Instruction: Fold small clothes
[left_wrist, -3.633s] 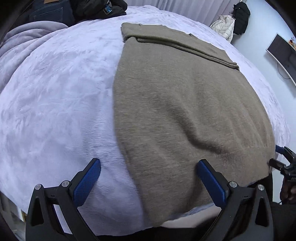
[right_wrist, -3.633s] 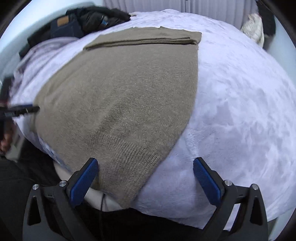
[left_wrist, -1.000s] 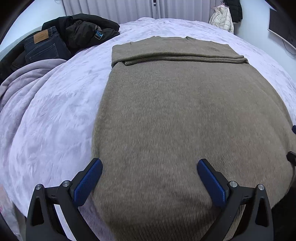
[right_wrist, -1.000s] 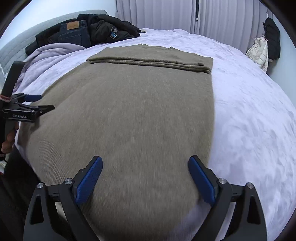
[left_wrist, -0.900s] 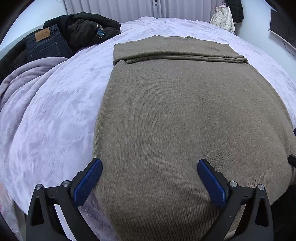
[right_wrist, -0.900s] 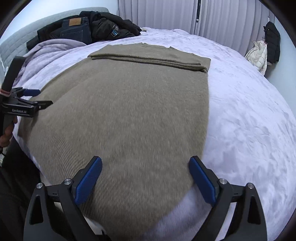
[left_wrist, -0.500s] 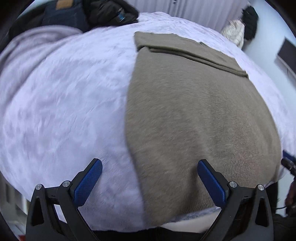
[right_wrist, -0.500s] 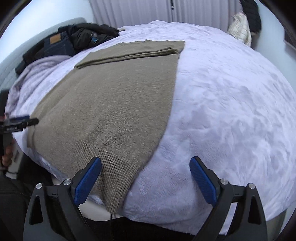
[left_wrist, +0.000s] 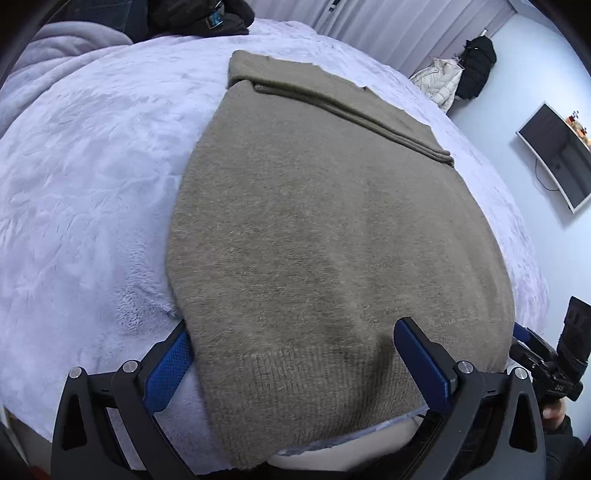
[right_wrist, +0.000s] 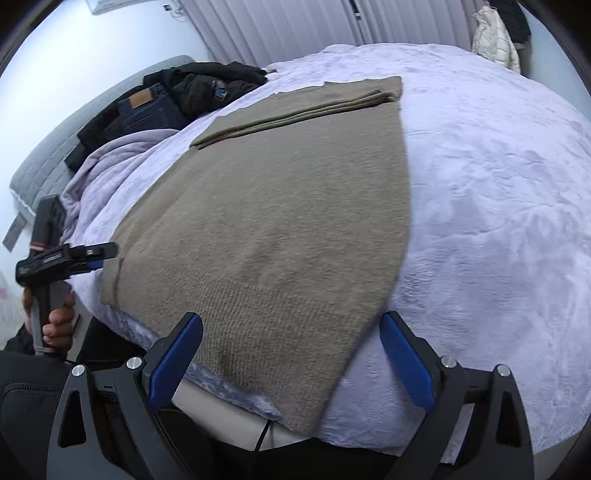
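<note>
1. Taupe knit sweater (left_wrist: 332, 236) lies flat on the lavender plush blanket (left_wrist: 85, 192); sleeves folded across its far end, ribbed hem at the near bed edge.
2. Left gripper (left_wrist: 295, 365): jaws wide, straddling the hem's left corner.
3. Right gripper (right_wrist: 291, 354): jaws wide, at the hem's right corner.

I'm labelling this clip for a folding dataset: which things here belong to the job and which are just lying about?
Part of the job:
- flat taupe knit sweater
- left gripper
- right gripper
- fluffy lilac bedspread

Lying about:
- dark blue jeans
- black jacket
- wall-mounted screen
- hanging cream coat
</note>
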